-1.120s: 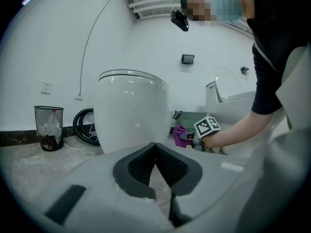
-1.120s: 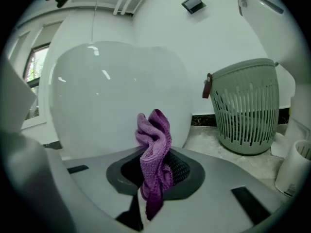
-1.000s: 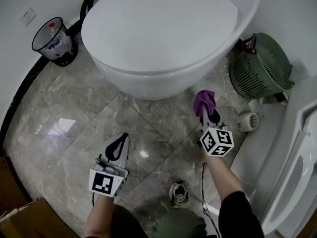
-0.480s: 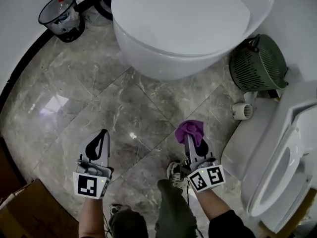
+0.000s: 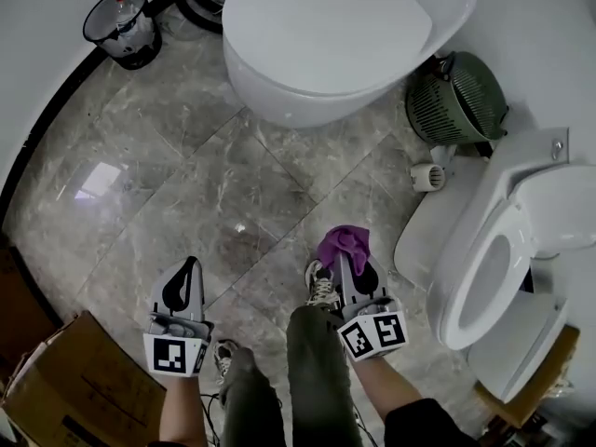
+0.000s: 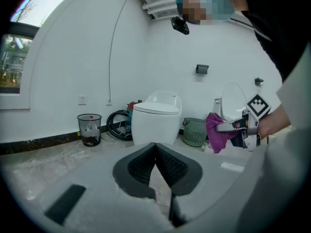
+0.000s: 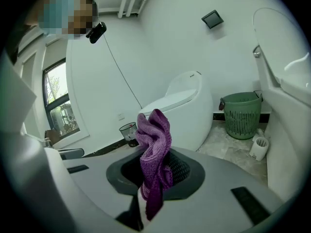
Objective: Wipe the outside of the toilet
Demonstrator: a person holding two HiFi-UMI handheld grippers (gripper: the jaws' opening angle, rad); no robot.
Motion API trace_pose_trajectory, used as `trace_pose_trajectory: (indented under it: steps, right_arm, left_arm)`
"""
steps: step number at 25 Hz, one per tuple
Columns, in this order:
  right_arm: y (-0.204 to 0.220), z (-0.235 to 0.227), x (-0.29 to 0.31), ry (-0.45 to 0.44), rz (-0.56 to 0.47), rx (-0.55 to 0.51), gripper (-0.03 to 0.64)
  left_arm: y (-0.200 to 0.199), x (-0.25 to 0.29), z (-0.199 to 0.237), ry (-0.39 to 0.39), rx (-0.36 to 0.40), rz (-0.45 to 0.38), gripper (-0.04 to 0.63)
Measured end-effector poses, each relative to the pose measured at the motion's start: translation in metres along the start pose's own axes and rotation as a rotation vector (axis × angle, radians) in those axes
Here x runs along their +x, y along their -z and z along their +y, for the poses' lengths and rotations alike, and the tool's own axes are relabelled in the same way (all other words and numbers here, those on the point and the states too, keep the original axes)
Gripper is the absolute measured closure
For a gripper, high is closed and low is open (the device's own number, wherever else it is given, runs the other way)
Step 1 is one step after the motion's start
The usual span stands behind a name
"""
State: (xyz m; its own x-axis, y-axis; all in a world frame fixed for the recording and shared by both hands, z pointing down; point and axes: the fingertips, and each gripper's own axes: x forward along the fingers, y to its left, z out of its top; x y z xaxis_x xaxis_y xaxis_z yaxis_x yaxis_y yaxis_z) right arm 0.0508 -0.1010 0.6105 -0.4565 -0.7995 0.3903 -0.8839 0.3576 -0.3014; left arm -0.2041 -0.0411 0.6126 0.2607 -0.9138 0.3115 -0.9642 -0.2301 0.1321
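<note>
Holding a purple cloth [image 5: 343, 244] clenched in the right gripper [image 5: 349, 270] over the marble floor [image 5: 186, 184].
Left gripper [image 5: 182, 283] is hanging clenched on nothing; the closed-lid toilet [image 5: 317, 45] is standing well apart from both grippers, untouched.

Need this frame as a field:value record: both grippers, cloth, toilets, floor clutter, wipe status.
left gripper: jaws together, nothing between them
right gripper: shut on purple cloth
cloth contact: none, held over the marble floor, apart from both toilets
closed toilet: lid down, top centre of the head view
open toilet: lid up, to the person's right
green basket: between the two toilets, by the wall
black bin: far left, by the wall
cardboard box: near left
wipe status: not in contact
</note>
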Motion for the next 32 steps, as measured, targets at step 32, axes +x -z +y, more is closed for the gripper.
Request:
trace_pose_trajectory:
  steps: [32]
  right_arm:
    - [-0.38, 0.179, -0.173, -0.126, -0.113, -0.111, 0.551]
  left_arm:
    - [-0.434, -0.147, -0.069, 0.017, 0.055, -0.143, 0.594]
